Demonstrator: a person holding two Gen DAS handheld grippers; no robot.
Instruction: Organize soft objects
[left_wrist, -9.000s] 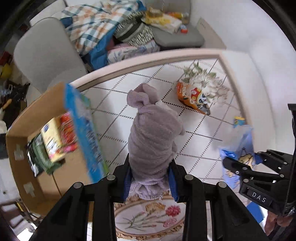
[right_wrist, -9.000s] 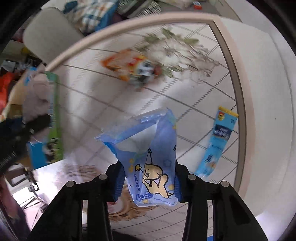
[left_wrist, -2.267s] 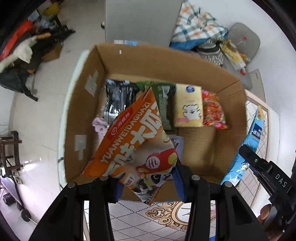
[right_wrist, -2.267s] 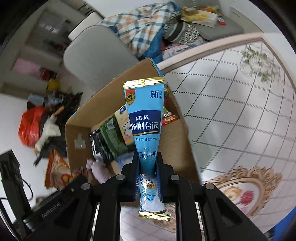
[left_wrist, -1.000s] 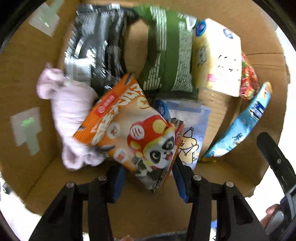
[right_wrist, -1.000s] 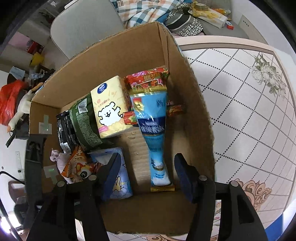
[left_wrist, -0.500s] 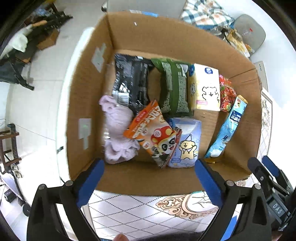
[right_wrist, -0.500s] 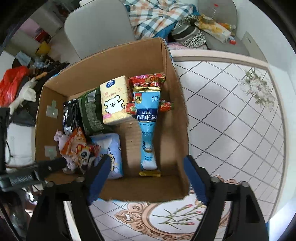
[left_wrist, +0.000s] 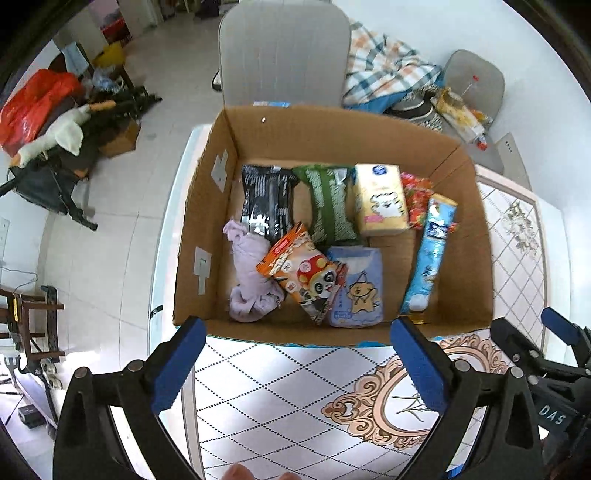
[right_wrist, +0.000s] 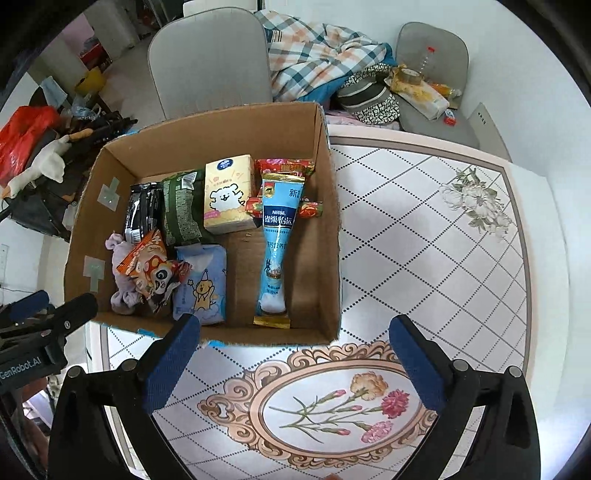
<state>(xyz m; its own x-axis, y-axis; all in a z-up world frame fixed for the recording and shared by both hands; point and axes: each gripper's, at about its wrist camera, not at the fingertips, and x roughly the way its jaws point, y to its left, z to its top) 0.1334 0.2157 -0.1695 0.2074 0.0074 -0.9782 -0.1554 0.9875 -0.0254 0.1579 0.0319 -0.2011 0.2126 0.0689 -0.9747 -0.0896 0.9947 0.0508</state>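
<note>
Hovering wide open and empty, the left gripper (left_wrist: 293, 352) and right gripper (right_wrist: 293, 345) face the cardboard box (right_wrist: 330, 236); the blue Nestle pouch (right_wrist: 276, 243) lies inside, lengthwise toward the right gripper.

Both views bright, even daylight-like lighting; source not visible. Shadows soft: dim band inside cardboard box (right_wrist: 325, 206) along right wall, faint shade under packets. Mild glare on glossy blue packet (right_wrist: 275, 236) and pale floor (left_wrist: 110, 229) at left. Strong fisheye bending, black vignette in corners; straight worktop (right_wrist: 424, 258) grid lines bow outward. Centre sharp, print legible; rims slightly soft. No motion blur.
</note>
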